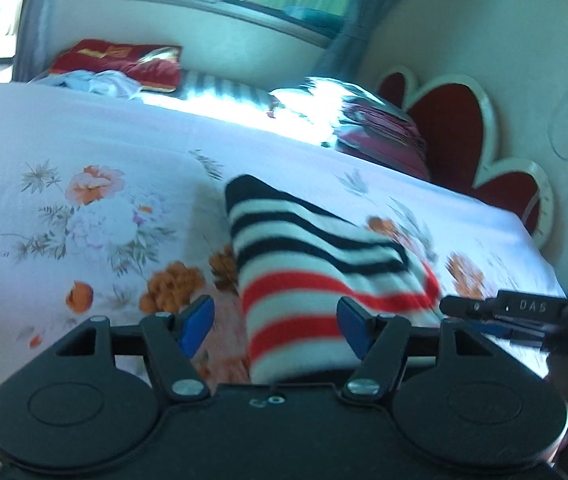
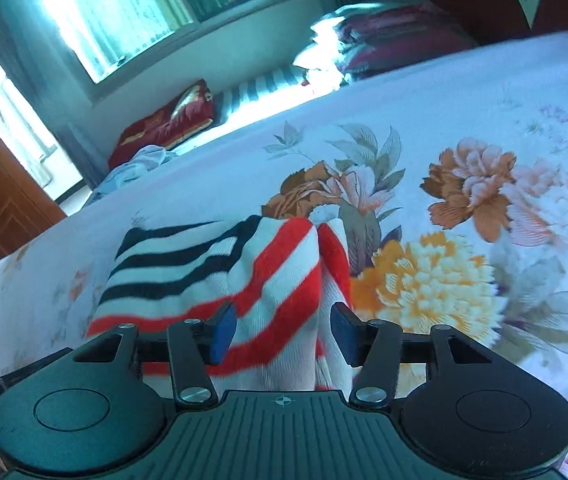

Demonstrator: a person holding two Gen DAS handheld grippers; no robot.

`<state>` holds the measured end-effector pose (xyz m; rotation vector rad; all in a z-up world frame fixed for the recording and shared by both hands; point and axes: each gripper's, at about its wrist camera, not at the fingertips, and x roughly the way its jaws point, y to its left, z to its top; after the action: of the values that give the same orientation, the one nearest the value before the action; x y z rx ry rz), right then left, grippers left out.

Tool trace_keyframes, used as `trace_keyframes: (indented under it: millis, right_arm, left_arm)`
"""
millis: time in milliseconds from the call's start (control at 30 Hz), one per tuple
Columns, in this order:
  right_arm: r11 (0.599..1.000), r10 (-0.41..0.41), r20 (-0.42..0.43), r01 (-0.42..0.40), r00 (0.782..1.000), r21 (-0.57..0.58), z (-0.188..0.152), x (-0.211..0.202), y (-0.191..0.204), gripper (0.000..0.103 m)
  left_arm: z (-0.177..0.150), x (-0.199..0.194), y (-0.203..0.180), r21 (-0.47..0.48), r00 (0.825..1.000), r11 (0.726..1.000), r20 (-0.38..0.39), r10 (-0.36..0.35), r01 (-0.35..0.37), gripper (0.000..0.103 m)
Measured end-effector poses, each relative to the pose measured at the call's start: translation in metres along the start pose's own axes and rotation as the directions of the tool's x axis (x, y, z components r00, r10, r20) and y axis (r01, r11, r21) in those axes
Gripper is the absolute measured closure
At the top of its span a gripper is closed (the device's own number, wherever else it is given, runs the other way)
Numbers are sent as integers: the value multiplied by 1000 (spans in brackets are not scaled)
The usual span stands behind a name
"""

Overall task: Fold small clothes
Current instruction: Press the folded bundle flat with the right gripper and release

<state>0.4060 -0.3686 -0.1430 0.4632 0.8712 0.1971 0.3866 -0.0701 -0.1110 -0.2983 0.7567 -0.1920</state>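
On the bed, across a floral sheet [image 1: 83, 152], your striped garment [image 1: 308, 280] lies folded into a thick bundle, navy-and-white bands at the far end, red-and-white bands nearest you. Starting at the left: your left gripper [image 1: 275, 328] hangs over the near red-striped end with its blue pads spread; the left pad sits clear of the cloth over bare sheet, and the right pad lies at the garment's right edge, contact not resolvable through the blur. No clamp is evident. Further right, in the same view, the tip of your right gripper [image 1: 496, 312] reaches in at the garment's right edge. From the right wrist camera, that gripper [image 2: 284, 334] has its jaws parted, the red-and-white folds [image 2: 284, 280] lying between the pads without being pinched. Peony prints [image 2: 420, 280] fill the sheet just right of the garment. At the far side, a red cushion [image 1: 123, 64] sits left beneath the window, and a red heart-shaped headboard [image 1: 452, 128] stands right.
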Motion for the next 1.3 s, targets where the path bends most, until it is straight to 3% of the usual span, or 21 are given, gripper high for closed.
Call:
trace_keyframes:
  millis: [67, 133, 233, 300, 400, 467, 500, 667, 800, 1000, 1167, 1300]
  right_arm:
    - [1000, 10, -10, -10, 1000, 29, 6, 14, -4, 51]
    - [997, 25, -22, -24, 999, 67, 9, 24, -10, 71]
    - [997, 32, -1, -32, 999, 71, 12, 26, -13, 89]
    - [999, 22, 32, -23, 999, 22, 11, 19, -6, 94]
    - [998, -26, 131, 33, 991, -50, 1, -2, 0, 95]
    - [991, -88, 63, 94, 994, -93, -8, 14, -4, 95]
    - [990, -89, 43, 93, 995, -102, -12, 21, -8, 95]
    - [994, -85, 100, 92, 991, -64, 0, 3, -8, 89]
    - [989, -79, 148, 96, 986, -110, 16, 0, 12, 88]
    - [959, -107, 145, 140, 984, -245, 20, 28, 46, 88]
    - [919, -231, 112, 255, 966, -301, 9, 66, 31, 89]
    - [903, -250, 134, 281, 959, -325, 5, 73, 28, 89]
  left_arm:
    - [7, 13, 4, -31, 1000, 1000, -7, 1, -2, 37]
    - [10, 25, 6, -48, 1000, 999, -15, 1, -2, 37]
    - [13, 41, 6, -52, 1000, 999, -27, -6, 4, 39]
    - [13, 49, 5, -63, 999, 998, -40, -15, 12, 39]
    - [10, 56, 2, -73, 998, 997, -57, -28, 24, 37]
    - [5, 63, -1, -63, 997, 998, -74, -17, 12, 35]
    - [3, 66, 0, -66, 997, 998, -79, -16, 11, 35]
    - [6, 60, 1, -58, 997, 998, -75, -6, 1, 35]
    - [19, 63, -1, -70, 998, 997, -59, 15, -19, 37]
    - [28, 78, -7, -54, 995, 996, -76, 66, -70, 37]
    - [27, 86, -8, -44, 990, 994, -109, 91, -97, 35]
    - [25, 86, -9, -26, 989, 994, -109, 103, -107, 35]
